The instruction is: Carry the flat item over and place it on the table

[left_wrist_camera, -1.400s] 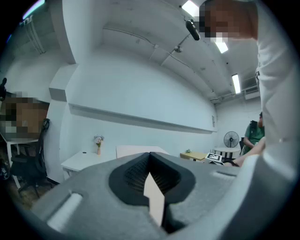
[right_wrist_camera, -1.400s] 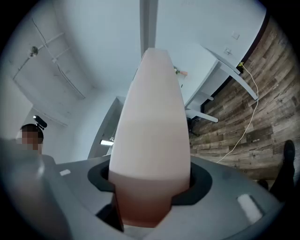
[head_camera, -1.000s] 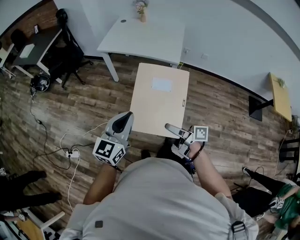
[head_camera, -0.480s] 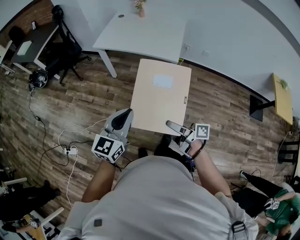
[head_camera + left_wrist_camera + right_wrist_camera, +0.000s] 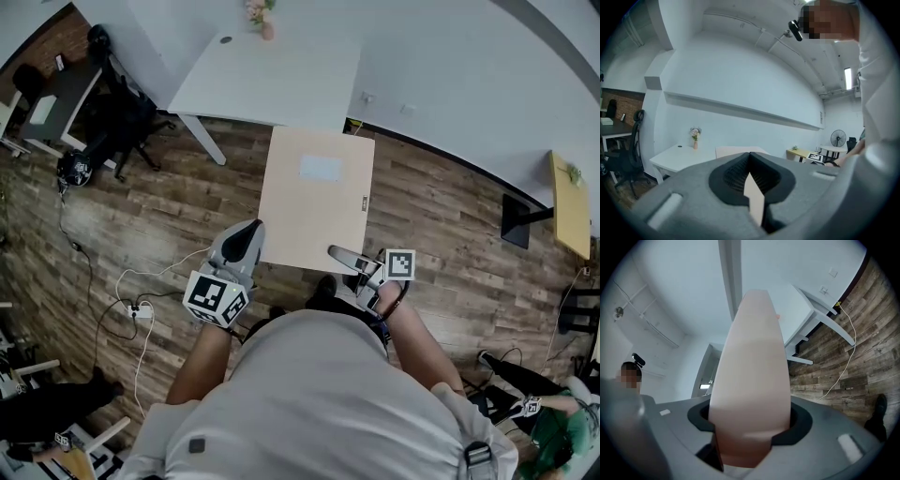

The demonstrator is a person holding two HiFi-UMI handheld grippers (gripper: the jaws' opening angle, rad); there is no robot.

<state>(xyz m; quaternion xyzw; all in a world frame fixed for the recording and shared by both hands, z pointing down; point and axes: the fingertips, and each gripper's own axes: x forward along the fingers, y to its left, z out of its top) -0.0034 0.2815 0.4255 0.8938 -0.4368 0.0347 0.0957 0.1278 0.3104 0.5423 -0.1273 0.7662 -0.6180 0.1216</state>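
Note:
A flat beige board [image 5: 317, 199] with a pale label is held level above the wood floor, in front of the person's body. My left gripper [image 5: 251, 236] is shut on its near left corner, and the board's edge [image 5: 753, 199] shows between the jaws. At the near right edge my right gripper [image 5: 337, 255] is also shut on it, where the board [image 5: 752, 380] fills the middle of the right gripper view. The white table [image 5: 272, 75] stands just beyond the board's far edge, with a small vase of flowers [image 5: 258, 14] at its back.
A dark desk and black office chair [image 5: 117, 103] stand far left. White cables and a power strip [image 5: 139, 309] lie on the floor at left. At right are a small yellow table [image 5: 572, 202] and a black stand [image 5: 517, 212]. Another person [image 5: 553, 422] is at lower right.
The view has shifted a little and the white table sits slightly further left. The board stays level in both grippers, its far edge close to the table's near edge.

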